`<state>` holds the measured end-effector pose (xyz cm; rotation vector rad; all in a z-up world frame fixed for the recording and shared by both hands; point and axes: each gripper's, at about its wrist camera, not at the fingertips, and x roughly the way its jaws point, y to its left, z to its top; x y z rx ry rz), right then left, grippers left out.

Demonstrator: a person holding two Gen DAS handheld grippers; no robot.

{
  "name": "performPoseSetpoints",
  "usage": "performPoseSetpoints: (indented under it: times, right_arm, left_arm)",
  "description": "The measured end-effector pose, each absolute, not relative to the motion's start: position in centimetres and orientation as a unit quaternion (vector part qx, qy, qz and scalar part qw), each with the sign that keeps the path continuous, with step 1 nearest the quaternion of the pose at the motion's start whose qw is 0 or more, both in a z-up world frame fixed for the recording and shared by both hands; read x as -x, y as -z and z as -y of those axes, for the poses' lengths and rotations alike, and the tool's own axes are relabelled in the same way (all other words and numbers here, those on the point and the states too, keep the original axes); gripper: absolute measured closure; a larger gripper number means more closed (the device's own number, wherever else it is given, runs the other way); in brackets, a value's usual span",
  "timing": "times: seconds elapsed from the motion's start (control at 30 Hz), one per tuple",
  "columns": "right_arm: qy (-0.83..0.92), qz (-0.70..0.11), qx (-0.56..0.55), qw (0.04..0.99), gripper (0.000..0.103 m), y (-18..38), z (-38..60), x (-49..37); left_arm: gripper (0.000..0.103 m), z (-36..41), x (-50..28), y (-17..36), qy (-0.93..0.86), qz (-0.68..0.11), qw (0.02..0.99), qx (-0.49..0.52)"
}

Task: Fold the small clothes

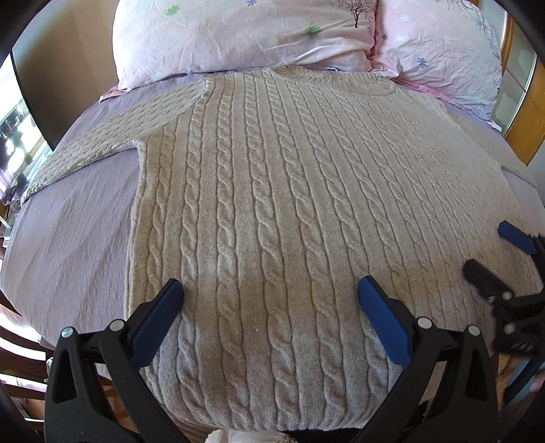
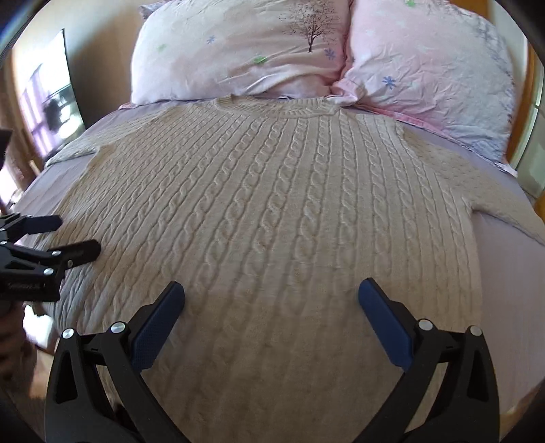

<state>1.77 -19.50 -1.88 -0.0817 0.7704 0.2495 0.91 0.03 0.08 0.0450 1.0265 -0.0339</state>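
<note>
A beige cable-knit sweater (image 1: 279,191) lies flat on the bed, neck toward the pillows, both sleeves spread out to the sides. It also fills the right wrist view (image 2: 272,211). My left gripper (image 1: 270,293) is open and empty, hovering over the sweater's lower left part near the hem. My right gripper (image 2: 271,293) is open and empty over the lower right part. Each gripper shows in the other's view: the right one (image 1: 490,248) at the right edge, the left one (image 2: 73,235) at the left edge, both open.
The bed has a lilac sheet (image 1: 68,238). Two pink floral pillows (image 1: 238,30) (image 2: 432,71) lie behind the sweater's neck. A wooden headboard (image 1: 531,112) stands at the far right. A dark screen (image 2: 51,102) stands on the left wall.
</note>
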Motion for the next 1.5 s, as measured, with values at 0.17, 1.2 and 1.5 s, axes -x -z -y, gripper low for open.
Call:
performPoseSetpoints:
  times: [0.17,1.2,1.5]
  right_arm:
    - [-0.050,-0.293,-0.139,0.945,0.001,-2.6,32.8,-3.5]
    - [-0.117,-0.161,-0.252,0.947,0.095,-12.5,35.9,-14.3]
    - [-0.310,-0.240,-0.099,0.914,0.042,-10.7,17.3,-13.8]
  left_arm:
    - [0.002,-0.4,-1.0,-0.7,0.035,-0.456,0.888,-0.033]
    - [0.002,-24.1,-5.7,-3.3,-0.073,-0.302,0.905,0.291]
    - [0.003,-30.8,-7.0,-2.3,-0.112,-0.296,0.872,0.374]
